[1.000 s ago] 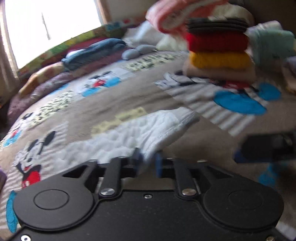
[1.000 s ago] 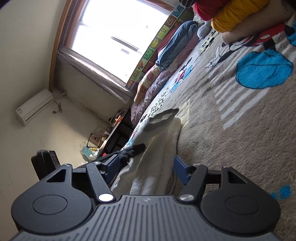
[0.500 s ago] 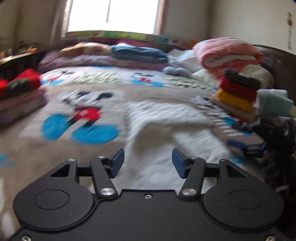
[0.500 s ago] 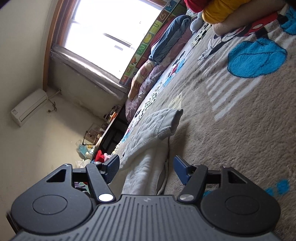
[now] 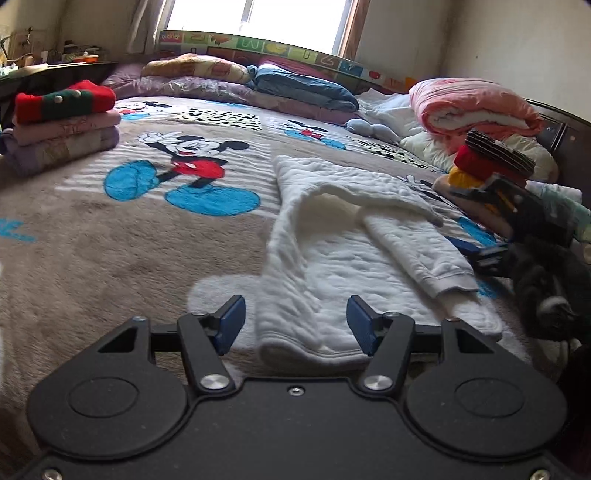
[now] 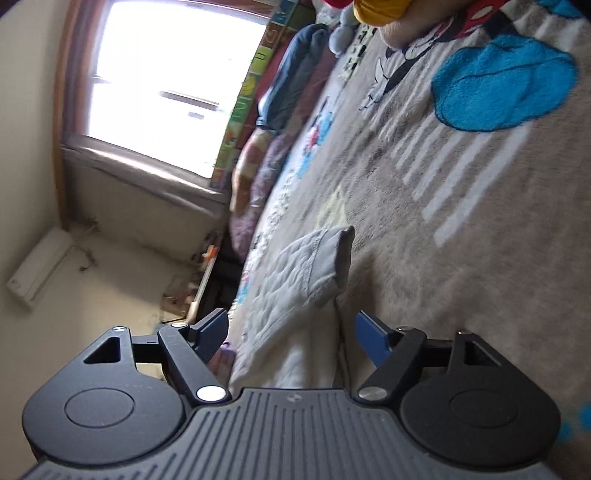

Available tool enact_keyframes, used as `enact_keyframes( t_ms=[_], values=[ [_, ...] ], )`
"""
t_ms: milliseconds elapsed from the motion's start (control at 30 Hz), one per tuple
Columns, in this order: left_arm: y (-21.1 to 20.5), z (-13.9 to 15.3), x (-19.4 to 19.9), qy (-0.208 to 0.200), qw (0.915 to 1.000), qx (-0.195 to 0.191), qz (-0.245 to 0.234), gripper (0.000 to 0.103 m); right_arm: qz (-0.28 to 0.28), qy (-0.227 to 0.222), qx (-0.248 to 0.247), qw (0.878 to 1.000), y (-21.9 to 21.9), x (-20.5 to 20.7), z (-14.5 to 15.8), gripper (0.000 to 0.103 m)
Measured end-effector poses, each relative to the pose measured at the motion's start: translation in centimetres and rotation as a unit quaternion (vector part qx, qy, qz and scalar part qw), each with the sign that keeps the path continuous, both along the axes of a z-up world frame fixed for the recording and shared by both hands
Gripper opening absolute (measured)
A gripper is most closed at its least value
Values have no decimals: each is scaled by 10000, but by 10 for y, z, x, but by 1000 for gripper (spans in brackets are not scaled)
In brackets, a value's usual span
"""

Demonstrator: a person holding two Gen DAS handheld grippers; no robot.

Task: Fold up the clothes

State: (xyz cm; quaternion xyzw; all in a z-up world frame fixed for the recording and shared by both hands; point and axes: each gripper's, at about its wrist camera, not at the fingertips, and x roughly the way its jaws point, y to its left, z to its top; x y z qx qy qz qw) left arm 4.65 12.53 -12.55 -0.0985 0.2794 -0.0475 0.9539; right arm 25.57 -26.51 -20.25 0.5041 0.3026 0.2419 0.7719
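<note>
One white quilted top lies on the blanket, right of the middle of the bed, running from near to far. Both its sleeves are folded in over the body: one sleeve slants toward the near right and ends in a ribbed cuff, the other lies along the left edge. In the right wrist view one cuff stands up off the blanket just ahead of the fingers.

The left gripper sits at the near hem, its two blue pads spread wide with the hem between them, touching neither as far as I can see. The right gripper is also spread wide, with the cloth running between its pads and nothing pinched. From the left wrist view it shows as a dark shape at the top's right edge.

Two stacks of folded clothes stand on the bed. The left stack at the far left has four pieces, red and green on top. The right stack at the far right shows striped, red and yellow layers; its lower part is hidden. A pink rolled quilt lies behind it. Pillows line the far edge under one bright window.
</note>
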Motion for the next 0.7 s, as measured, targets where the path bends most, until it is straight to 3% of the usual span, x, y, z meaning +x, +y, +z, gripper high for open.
enact_keyframes(
  t_ms=[67,133,200,300,433,500,600,700],
  values=[
    [-2,-2,2,55,9999,43,73,52,-88,107,-83,9999,8,9,1,74],
    [-4,-4,3,74,9998,141,116,40,-191,208,-113,9995,15,18,0,67],
    [-7,-3,2,-9,9996,256,106,19,-302,300,-75,9991,18,27,-2,46],
    [-19,2,-1,-275,9978,593,80,7,-289,129,-370,9988,25,35,7,14],
    [-57,6,1,-534,9872,1462,-357,6,-146,-385,-714,9966,37,42,37,11],
    [-80,1,3,-548,9759,2015,-626,6,-115,-611,-810,9948,42,48,55,11],
    [-109,-11,5,-503,9526,2810,-1049,6,-29,-885,-931,9917,49,58,79,11],
    [-118,-22,11,-353,9411,3107,-1286,6,0,-1081,-1099,9880,55,69,100,11]
  ],
)
